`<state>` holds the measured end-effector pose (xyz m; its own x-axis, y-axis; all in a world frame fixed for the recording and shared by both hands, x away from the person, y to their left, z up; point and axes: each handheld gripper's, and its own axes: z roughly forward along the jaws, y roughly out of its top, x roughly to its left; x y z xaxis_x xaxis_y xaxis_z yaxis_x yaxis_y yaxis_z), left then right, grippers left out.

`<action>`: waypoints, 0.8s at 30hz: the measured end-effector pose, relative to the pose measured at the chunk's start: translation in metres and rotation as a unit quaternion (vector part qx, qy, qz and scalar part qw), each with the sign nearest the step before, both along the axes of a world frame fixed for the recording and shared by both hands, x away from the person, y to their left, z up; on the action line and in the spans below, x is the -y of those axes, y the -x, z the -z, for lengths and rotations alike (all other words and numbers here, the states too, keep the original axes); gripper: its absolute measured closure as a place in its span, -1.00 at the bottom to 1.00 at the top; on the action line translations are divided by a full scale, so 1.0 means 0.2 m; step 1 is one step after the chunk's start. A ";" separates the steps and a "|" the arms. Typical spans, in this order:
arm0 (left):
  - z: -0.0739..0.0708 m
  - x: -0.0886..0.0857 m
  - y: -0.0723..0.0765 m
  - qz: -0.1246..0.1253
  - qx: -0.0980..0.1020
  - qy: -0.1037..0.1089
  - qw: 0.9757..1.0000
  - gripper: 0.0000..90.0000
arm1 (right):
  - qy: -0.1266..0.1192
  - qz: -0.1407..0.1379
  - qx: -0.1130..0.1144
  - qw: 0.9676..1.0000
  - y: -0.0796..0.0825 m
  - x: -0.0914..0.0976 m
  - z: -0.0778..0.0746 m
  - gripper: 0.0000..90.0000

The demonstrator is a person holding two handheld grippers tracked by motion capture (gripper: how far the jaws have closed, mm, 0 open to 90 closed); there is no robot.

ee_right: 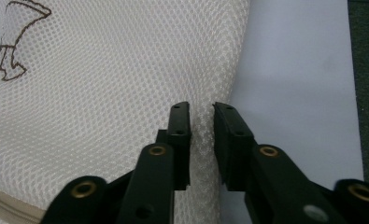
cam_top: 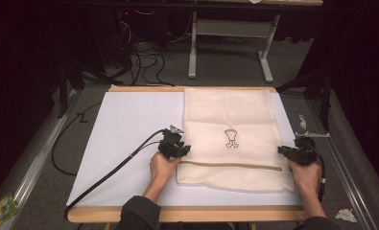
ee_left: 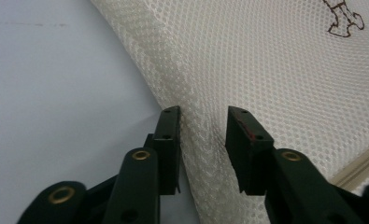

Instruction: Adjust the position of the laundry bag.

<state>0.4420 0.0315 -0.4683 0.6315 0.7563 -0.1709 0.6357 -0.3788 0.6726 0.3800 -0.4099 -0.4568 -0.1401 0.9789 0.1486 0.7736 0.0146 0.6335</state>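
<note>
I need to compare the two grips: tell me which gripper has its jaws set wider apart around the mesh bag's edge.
The left gripper: a wider strip of the mesh bag shows between its jaws than between those of the right gripper.

The room was dark at both sides. The floor [cam_top: 235, 67] was grey carpet. Black cables [cam_top: 146, 60] lay tangled on it beyond the table's far edge. A grey metal table frame [cam_top: 230, 43] stood further back. A green packet [cam_top: 0, 211] lay on the floor by the table's near left corner.
</note>
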 end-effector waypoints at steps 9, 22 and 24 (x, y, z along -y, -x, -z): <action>0.00 0.00 0.00 0.004 0.003 0.006 1.000 0.88 | -0.001 -0.012 0.004 1.000 0.00 0.00 0.00 0.98; -0.05 -0.02 0.01 0.006 0.019 0.012 1.000 0.90 | -0.014 -0.018 0.015 1.000 0.02 0.01 -0.01 0.99; -0.06 -0.03 0.01 0.006 0.023 0.012 1.000 0.90 | -0.014 -0.019 0.016 1.000 0.02 0.00 -0.01 0.99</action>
<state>0.4398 0.0373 -0.4567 0.6484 0.7445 -0.1594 0.5989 -0.3695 0.7104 0.3761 -0.4105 -0.4542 -0.1823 0.9682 0.1715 0.7526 0.0252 0.6580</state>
